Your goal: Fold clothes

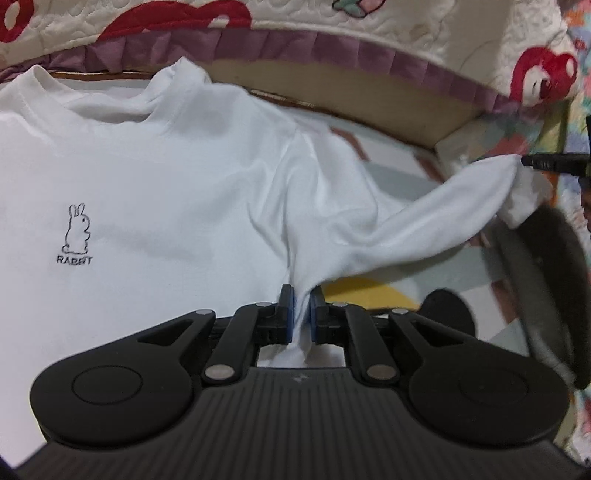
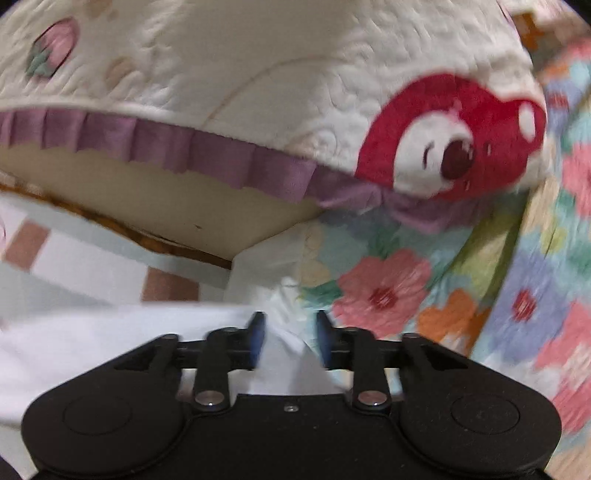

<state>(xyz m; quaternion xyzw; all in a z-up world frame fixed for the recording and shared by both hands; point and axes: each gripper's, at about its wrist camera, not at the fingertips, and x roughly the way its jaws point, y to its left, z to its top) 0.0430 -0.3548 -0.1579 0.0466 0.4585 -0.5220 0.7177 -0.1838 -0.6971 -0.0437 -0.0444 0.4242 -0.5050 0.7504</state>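
Pulling a white T-shirt sleeve taut

Spreading across a patterned floor mat [image 1: 373,291] below the quilted bed cover [image 1: 424,26], the white T-shirt [image 1: 177,177] lies chest-up, rabbit print [image 1: 75,232] showing. Left gripper [image 1: 302,306] has its jaws clamped on cloth under the sleeve [image 1: 424,221]. Right gripper [image 2: 290,341] holds the sleeve end between part-closed jaws.
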